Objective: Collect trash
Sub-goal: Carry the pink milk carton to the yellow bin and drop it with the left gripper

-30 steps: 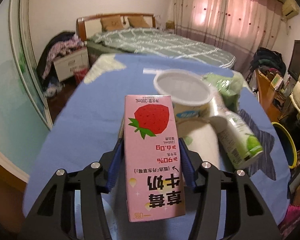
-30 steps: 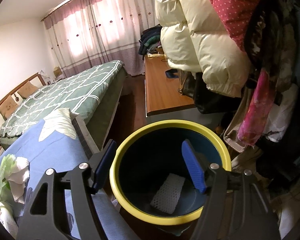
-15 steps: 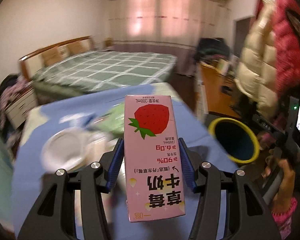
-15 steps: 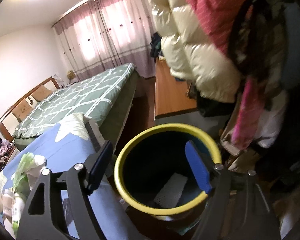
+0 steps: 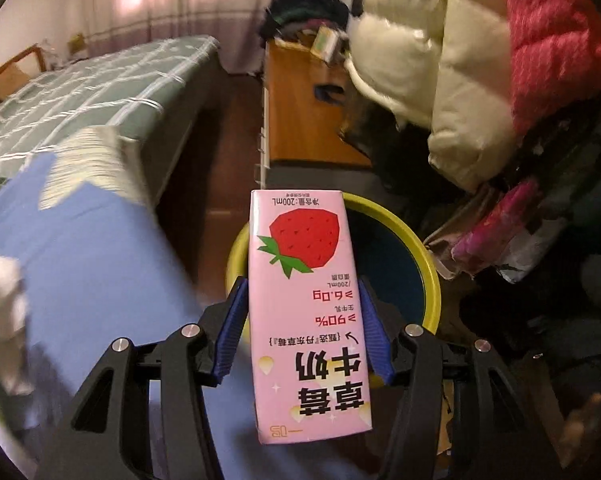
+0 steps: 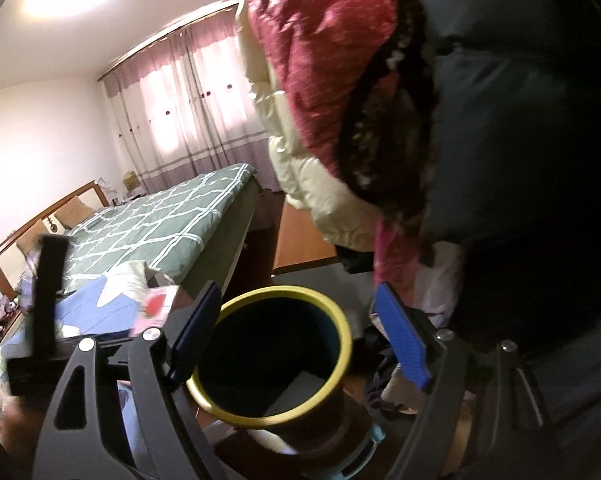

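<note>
left gripper (image 5: pixel 302 328) clamps the carton (image 5: pixel 306 308) just before the bin (image 6: pixel 274 354); right gripper (image 6: pixel 296 338) gapes, empty. next: carry over the rim, release.

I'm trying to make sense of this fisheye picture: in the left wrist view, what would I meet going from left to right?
Blue cloth-covered table → pink strawberry milk carton held in the jaws, in front of the yellow-rimmed bin → cream puffer jacket → red quilted jacket.
</note>
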{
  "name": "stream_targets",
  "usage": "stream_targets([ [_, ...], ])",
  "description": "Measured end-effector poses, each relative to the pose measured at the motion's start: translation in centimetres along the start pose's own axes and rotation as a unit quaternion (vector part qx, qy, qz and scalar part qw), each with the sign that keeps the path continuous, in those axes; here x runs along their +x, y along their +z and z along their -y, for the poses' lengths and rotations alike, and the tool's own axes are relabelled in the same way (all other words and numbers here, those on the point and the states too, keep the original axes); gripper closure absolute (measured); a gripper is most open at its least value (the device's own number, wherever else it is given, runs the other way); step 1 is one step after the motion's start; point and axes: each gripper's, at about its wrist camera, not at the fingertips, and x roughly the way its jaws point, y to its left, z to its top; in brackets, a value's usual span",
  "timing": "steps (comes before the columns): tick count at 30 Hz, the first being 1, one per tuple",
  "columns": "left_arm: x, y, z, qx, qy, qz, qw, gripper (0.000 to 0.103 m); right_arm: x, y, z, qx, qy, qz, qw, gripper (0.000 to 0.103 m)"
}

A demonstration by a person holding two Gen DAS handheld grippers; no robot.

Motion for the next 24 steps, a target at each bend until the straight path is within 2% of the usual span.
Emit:
stream_targets([
  [4, 3.3, 0.6, 1.3, 0.009, 0.006, -0.01, 0.9999, 0.047, 0.1, 0.4, 1.2, 0.011, -0.008, 0.002, 1.0, 0.027],
  [6, 3.9, 0.4, 1.4, 0.014, 0.01, -0.011, 0.9998, 0.009, 0.1, 0.5, 1.5, 0.016, -0.009, 0.001, 1.0, 0.027],
  [9, 3.1, 0.1, 1.0, 0.006, 0.028, 0.008, 0.9996, 0.008, 0.1, 0.5, 1.6, 0.019, -0.008, 0.004, 1.0, 0.027],
  [12, -1.1, -0.8, -1.3, -0.018, 0.037, 0.04, 0.9984, 0.008, 0.2, 0.4, 0.9, 0.013, 0.002, 0.001, 1.0, 0.025],
  [14, -5.2, -1.7, -3.2, -0.028, 0.057, 0.082, 0.9946, 0.008, 0.6, 0.2, -0.2, 0.01, 0.017, -0.007, 1.0, 0.024],
  [18, -13.8, -4.8, -7.8, -0.054, 0.114, 0.163, 0.9785, 0.005, 1.6, -0.4, -3.8, -0.009, 0.053, -0.023, 0.998, 0.024],
  [21, -19.7, -7.8, -11.9, -0.085, 0.162, 0.209, 0.9606, 0.005, 2.3, -1.0, -7.6, -0.032, 0.085, -0.036, 0.995, 0.024],
  [23, -23.3, -10.2, -14.9, -0.109, 0.2, 0.236, 0.9449, 0.005, 2.6, -1.5, -10.1, -0.051, 0.101, -0.041, 0.993, 0.024],
  [24, -25.1, -11.7, -16.6, -0.121, 0.225, 0.252, 0.9335, 0.005, 2.8, -1.8, -11.5, -0.062, 0.112, -0.044, 0.991, 0.024],
])
